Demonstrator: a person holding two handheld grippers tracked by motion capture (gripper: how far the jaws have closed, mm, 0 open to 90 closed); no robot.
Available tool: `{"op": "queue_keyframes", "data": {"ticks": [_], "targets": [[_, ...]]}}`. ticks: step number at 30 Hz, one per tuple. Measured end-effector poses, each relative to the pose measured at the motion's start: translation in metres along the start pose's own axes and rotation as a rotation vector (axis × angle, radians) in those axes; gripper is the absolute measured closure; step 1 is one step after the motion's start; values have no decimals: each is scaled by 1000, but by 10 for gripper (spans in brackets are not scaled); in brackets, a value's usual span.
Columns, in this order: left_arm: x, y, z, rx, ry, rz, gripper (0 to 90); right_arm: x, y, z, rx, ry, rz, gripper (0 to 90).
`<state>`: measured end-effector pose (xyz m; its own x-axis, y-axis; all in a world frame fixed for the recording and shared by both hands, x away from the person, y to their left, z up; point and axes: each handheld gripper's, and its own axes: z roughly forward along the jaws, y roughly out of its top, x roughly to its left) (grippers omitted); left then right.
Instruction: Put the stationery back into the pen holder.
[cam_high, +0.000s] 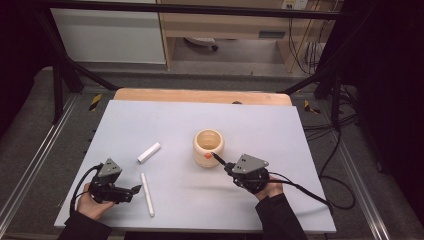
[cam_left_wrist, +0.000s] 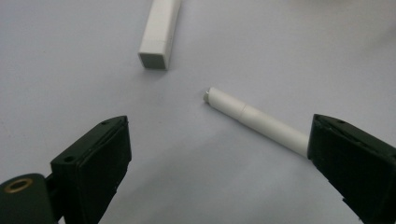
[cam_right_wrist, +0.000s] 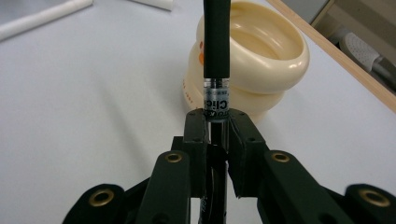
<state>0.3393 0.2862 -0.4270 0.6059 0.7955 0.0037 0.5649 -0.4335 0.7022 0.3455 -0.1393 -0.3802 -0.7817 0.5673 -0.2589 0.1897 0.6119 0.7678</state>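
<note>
The right gripper (cam_right_wrist: 217, 133) pinches a black pen (cam_right_wrist: 217, 42) aimed at the cream cup (cam_high: 208, 146) at 11 o'clock, apparently for dropping in, while the left gripper (cam_left_wrist: 219, 163) spreads toward the white pen (cam_left_wrist: 257, 121) on the desk (cam_high: 250, 125).

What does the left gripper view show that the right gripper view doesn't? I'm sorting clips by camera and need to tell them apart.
Left gripper view: the left gripper, jaws wide open over the table, and the end face of the white bar.
Right gripper view: the right gripper shut on a black pen, in front of the cream cup.
Both: the white stick.
</note>
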Motion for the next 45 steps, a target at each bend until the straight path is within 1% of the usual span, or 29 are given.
{"op": "queue_keyframes", "data": {"ticks": [1, 4, 6, 10, 15, 21, 25, 28, 32, 38, 45], "targets": [[0, -1, 0, 0, 2, -1, 63, 0, 1, -1, -2, 0, 22, 788], [0, -1, 0, 0, 5, 0, 63, -3, 3, -2, -16, -4, 66, 789], [0, -2, 0, -4, 5, -2, 63, -5, 4, -4, -25, -3, 106, 789], [0, -2, -1, -9, 1, -5, 63, -10, 8, -7, -54, 1, 176, 790], [0, -2, 0, -4, -4, -3, 63, -17, 11, -9, -92, 6, 261, 792], [1, -3, 0, -7, -7, -9, 63, -23, 19, -10, -126, 1, 336, 792], [1, -3, 0, -6, -9, -11, 63, -27, 27, -8, -154, -5, 367, 792], [1, -3, 0, -9, -9, -12, 63, -30, 32, -6, -181, -6, 399, 792], [1, -3, 1, -6, -11, -14, 63, -33, 40, -3, -210, -16, 423, 792], [0, -3, 2, -4, -16, -14, 63, -36, 51, 3, -252, -30, 443, 793], [1, -4, 3, 6, -22, -11, 63, -42, 64, 12, -290, -48, 456, 793]]}}
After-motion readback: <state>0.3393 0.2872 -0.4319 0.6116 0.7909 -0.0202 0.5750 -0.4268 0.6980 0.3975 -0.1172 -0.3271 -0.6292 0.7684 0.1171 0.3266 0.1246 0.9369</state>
